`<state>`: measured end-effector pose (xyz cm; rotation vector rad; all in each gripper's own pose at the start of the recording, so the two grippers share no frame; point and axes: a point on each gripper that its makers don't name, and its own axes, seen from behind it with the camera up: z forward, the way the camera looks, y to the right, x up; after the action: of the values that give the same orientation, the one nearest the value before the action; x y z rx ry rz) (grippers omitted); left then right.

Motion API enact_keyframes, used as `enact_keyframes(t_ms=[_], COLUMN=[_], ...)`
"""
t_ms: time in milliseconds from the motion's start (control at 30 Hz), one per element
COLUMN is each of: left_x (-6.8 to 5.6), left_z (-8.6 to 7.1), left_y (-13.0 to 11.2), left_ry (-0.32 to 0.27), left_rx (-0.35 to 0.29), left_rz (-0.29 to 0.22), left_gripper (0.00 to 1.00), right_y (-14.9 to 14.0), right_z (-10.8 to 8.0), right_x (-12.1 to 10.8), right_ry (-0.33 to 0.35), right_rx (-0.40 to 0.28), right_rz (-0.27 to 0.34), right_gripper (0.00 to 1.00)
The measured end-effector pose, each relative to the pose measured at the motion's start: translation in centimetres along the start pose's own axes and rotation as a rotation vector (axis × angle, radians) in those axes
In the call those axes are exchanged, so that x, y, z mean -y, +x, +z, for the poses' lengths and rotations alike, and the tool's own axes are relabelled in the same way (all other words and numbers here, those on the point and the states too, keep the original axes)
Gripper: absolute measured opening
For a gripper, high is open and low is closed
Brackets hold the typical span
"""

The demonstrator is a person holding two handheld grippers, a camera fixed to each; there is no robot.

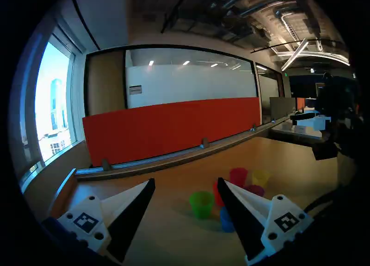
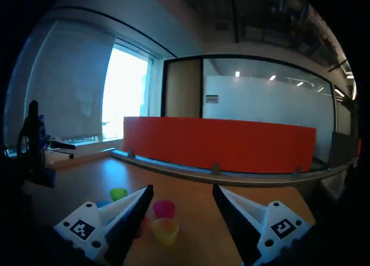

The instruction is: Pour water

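Note:
Several small plastic cups stand together on the wooden table (image 1: 277,159). In the left gripper view a green cup (image 1: 201,204) sits between my left gripper's (image 1: 186,188) open fingers but farther off, with a red cup (image 1: 238,176), a yellow cup (image 1: 260,177), a magenta cup (image 1: 255,190) and a blue cup (image 1: 226,219) to its right. In the right gripper view my right gripper (image 2: 182,193) is open and holds nothing; a yellow cup (image 2: 164,230) and a magenta cup (image 2: 163,208) lie ahead of it, a green cup (image 2: 118,193) farther left.
A low orange partition (image 1: 175,125) with a rail runs along the table's far edge, glass wall behind it. A bright window (image 2: 122,97) is at the side. The other gripper and its holder show dark at the right edge (image 1: 333,122) and left edge (image 2: 34,145).

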<state>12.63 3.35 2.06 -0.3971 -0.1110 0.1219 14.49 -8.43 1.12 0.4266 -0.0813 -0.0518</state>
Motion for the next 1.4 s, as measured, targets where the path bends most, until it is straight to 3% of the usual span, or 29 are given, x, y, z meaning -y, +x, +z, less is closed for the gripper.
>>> enact_keyframes(t_ms=[167, 367, 967, 1400], left_x=[-0.4, -0.4, -0.2, 0.2], left_z=[0.2, 0.4, 1.7, 2.9], left_y=[0.0, -0.2, -1.8, -2.9], left_ry=[-0.049, -0.092, -0.143, -0.164], left_rx=[0.008, 0.022, 0.086, 0.138], left_rz=[-0.014, -0.024, 0.017, 0.034], left_gripper=[1.00, 1.00, 1.00, 1.00], right_y=[0.6, 1.2, 1.1, -0.5], right_z=[0.2, 0.2, 0.5, 0.0], right_x=[2.0, 2.8, 3.7, 5.1], right_ry=[0.110, 0.178, 0.245, 0.335], right_rx=[0.008, 0.020, 0.064, 0.169], right_rz=[0.022, 0.038, 0.006, -0.068], right_gripper=[0.99, 0.99, 0.99, 0.99])
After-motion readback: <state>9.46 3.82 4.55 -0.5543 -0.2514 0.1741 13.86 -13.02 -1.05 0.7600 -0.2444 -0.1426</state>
